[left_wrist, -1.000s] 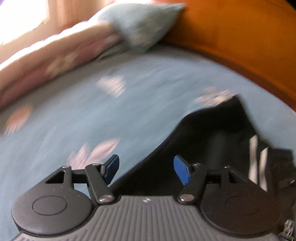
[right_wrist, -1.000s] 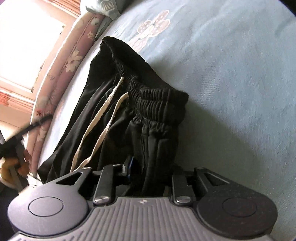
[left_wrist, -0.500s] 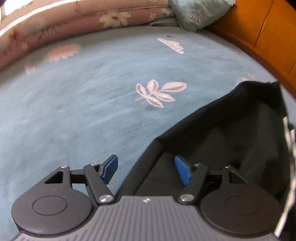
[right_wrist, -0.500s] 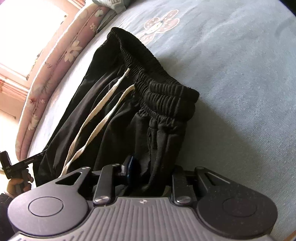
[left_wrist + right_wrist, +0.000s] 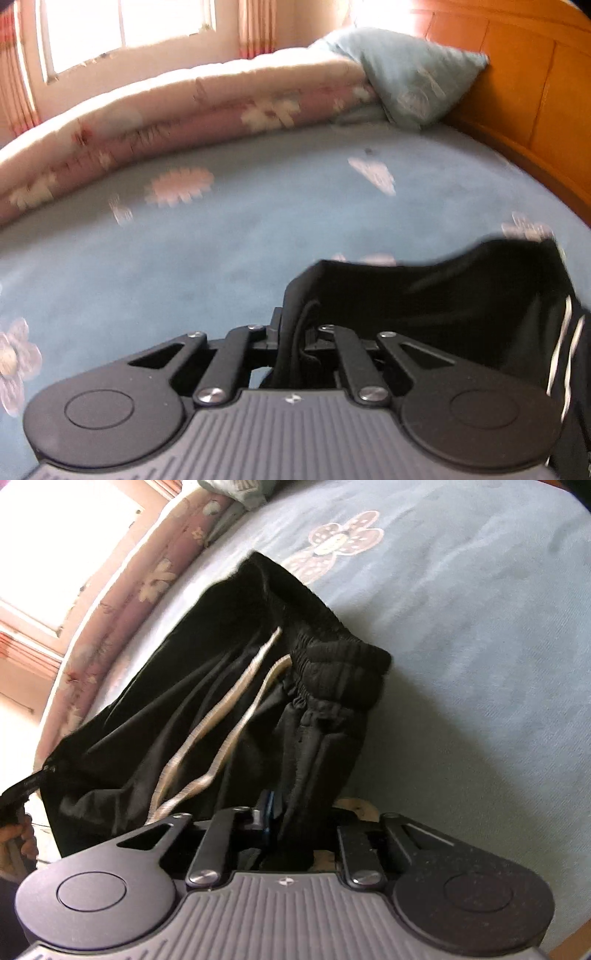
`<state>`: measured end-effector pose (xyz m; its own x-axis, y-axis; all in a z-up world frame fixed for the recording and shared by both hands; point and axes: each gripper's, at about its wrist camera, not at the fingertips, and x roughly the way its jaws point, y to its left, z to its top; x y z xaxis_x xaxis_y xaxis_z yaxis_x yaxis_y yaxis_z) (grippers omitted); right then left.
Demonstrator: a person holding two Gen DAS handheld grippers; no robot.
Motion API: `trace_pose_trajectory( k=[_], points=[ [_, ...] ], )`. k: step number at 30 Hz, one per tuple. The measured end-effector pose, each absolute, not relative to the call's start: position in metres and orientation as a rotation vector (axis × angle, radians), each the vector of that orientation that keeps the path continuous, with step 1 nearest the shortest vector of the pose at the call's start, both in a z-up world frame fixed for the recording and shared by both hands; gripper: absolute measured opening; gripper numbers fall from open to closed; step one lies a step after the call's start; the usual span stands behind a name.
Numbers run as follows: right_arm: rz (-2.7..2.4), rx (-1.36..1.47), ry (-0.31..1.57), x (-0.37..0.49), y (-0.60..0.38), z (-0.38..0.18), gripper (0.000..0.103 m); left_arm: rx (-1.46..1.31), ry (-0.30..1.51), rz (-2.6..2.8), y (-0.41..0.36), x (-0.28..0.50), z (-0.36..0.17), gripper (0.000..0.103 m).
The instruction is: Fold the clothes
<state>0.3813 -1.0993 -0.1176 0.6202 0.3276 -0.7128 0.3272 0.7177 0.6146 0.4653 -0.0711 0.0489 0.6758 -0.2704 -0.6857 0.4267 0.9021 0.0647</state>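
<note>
Open bedsheet (image 5: pixel 258 240) ahead; rolled quilt (image 5: pixel 184 110) and headboard (image 5: pixel 517 92) border it.

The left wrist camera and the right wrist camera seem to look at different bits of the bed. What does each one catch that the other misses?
Only the left wrist view shows the wooden headboard and the window, and the left gripper shut on a fold of the black trousers.

Only the right wrist view shows the trousers' gathered elastic waistband, the full run of two pale side stripes, and a hand at the far left edge.

Both show the trousers, the blue flowered sheet, the rolled pink quilt, and fingers pinching the cloth; the right gripper is also shut on it.
</note>
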Motion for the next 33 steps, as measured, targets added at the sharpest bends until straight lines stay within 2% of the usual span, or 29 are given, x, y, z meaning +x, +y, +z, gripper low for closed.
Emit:
trace_pose_trajectory(
  k=[5, 9, 13, 14, 19, 21, 22, 24, 27, 29, 32, 33],
  points=[
    [-0.015, 0.835, 0.89, 0.39, -1.099, -0.112, 0.011, 0.303, 0.669, -0.328, -0.098, 0.507, 0.065, 0.005],
    [-0.009, 0.902, 0.89, 0.395, -1.099, -0.117, 0.011, 0.23, 0.677, -0.229, -0.103, 0.539, 0.056, 0.005],
    [0.038, 0.932, 0.895, 0.399, -1.089, -0.118, 0.011, 0.165, 0.722, -0.193, -0.1, 0.556, 0.04, 0.007],
    [0.038, 0.912, 0.898, 0.4, -1.087, -0.118, 0.011, 0.17, 0.741, -0.186, -0.103, 0.558, 0.033, 0.011],
    [-0.01, 0.941, 0.969, 0.401, -1.092, -0.144, 0.015, 0.264, 0.821, -0.189, -0.118, 0.55, -0.006, 0.015],
    [-0.031, 0.965, 0.98, 0.397, -1.098, -0.151, 0.028, 0.267, 0.82, -0.216, -0.116, 0.541, -0.009, 0.023],
    [-0.035, 0.979, 0.98, 0.394, -1.103, -0.154, 0.028, 0.268, 0.816, -0.234, -0.114, 0.537, -0.006, 0.026],
    [-0.019, 1.016, 0.953, 0.389, -1.108, -0.155, 0.028, 0.269, 0.808, -0.271, -0.109, 0.527, -0.002, 0.041],
    [0.008, 1.055, 0.917, 0.388, -1.113, -0.156, 0.028, 0.296, 0.786, -0.315, -0.105, 0.508, 0.01, 0.049],
    [0.014, 1.023, 0.913, 0.392, -1.112, -0.155, 0.007, 0.318, 0.773, -0.343, -0.102, 0.494, 0.017, 0.052],
    [-0.049, 0.786, 0.939, 0.401, -1.107, -0.138, 0.007, 0.357, 0.765, -0.381, -0.096, 0.473, 0.024, 0.067],
    [-0.079, 0.727, 0.944, 0.403, -1.111, -0.135, 0.007, 0.372, 0.765, -0.388, -0.095, 0.466, 0.024, 0.068]
  ],
)
